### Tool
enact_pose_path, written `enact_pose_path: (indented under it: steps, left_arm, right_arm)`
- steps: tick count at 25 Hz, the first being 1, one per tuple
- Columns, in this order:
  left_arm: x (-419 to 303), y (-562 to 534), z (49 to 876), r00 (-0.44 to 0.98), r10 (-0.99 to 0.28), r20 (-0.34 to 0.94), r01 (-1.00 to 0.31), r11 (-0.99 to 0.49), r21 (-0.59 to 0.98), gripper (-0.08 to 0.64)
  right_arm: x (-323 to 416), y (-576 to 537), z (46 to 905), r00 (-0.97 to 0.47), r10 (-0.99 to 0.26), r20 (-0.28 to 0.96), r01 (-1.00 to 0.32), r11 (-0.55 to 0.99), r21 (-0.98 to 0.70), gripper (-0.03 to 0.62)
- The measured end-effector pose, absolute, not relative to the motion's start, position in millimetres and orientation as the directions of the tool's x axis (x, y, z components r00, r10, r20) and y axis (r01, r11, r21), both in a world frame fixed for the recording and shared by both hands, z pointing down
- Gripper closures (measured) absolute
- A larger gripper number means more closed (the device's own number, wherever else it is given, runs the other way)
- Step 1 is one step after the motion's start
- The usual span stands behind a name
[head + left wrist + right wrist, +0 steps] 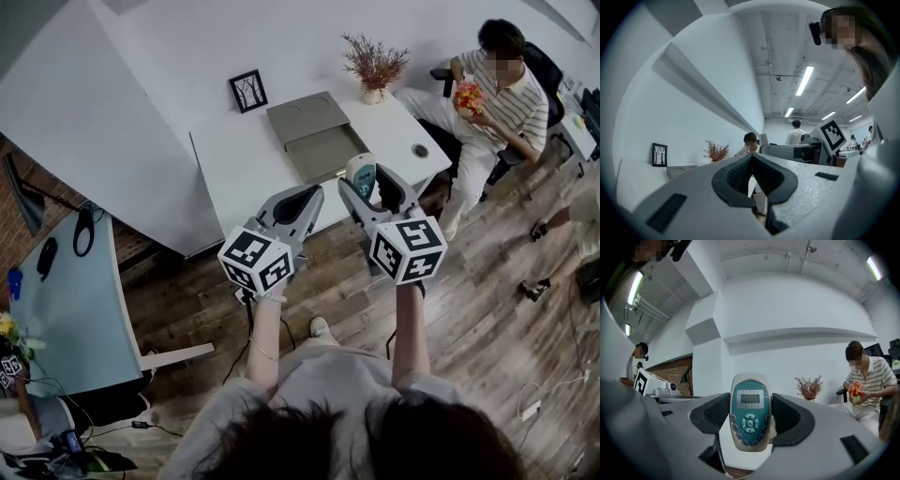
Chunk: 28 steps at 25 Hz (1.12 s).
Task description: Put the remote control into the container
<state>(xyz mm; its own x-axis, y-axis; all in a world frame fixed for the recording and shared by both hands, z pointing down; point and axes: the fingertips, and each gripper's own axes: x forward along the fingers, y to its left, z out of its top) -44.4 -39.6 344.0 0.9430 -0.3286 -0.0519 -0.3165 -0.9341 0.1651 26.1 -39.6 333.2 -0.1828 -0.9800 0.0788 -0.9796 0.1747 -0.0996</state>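
Remote control (750,414) stands upright between the jaws of my right gripper (750,399). It is pinched by its long sides with screen and buttons facing my camera, a hold that looks firm enough for carrying. My left gripper (751,164) has its jaws pressed together on nothing and hangs alongside, out of the way. Both are in the air by the near edge of the white table (234,169). The grey container (323,155) lies open at that edge, lid (305,117) folded back, just ahead of the remote, so I judge the next move to be a short reach forward and down. Picture frame (248,91) and dried plant (375,66) stand along the far edge, away from that path
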Motion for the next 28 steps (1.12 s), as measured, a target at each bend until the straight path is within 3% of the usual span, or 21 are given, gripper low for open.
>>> enact_pose_path:
  steps: [28]
  left_arm:
    - [-37.8,-110.8,378.5,0.917,-0.397,0.027,-0.394,-0.894,0.212,0.557]
  right_arm:
    - [56.7,-122.3,360.4,-0.236,-0.964,0.118,-0.964,0.217,-0.156,0.31]
